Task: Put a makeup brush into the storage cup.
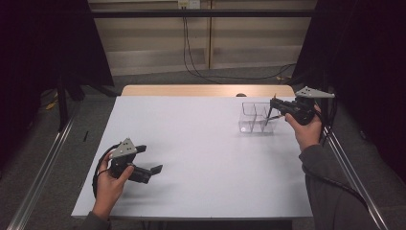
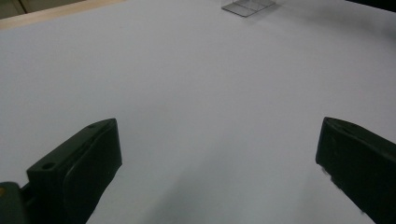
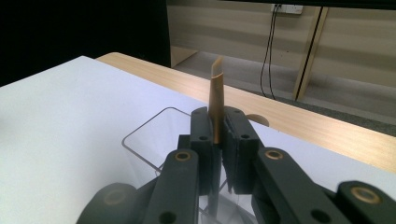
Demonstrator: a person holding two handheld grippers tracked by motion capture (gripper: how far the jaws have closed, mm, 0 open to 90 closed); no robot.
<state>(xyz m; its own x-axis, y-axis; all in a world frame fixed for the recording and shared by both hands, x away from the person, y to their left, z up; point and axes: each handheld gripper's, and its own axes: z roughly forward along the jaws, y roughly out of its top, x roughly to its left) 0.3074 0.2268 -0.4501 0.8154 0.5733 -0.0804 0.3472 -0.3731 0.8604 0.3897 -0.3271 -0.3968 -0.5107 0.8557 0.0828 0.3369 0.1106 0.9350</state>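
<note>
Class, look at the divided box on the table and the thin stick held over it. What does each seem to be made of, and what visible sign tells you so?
Box: probably clear, glossy plastic, perhaps acrylic; the table shows through its walls and its edges catch light.
Stick: possibly wood or bamboo; tan, matte, with a slanted pale tip, clamped in the right hand-held gripper. Stiff plastic cannot be ruled out.

The table top looks smooth, matt white, with a light wooden edge at its far side. The compartment box is clear glossy plastic. The clamped stick looks like matt tan wood
</note>
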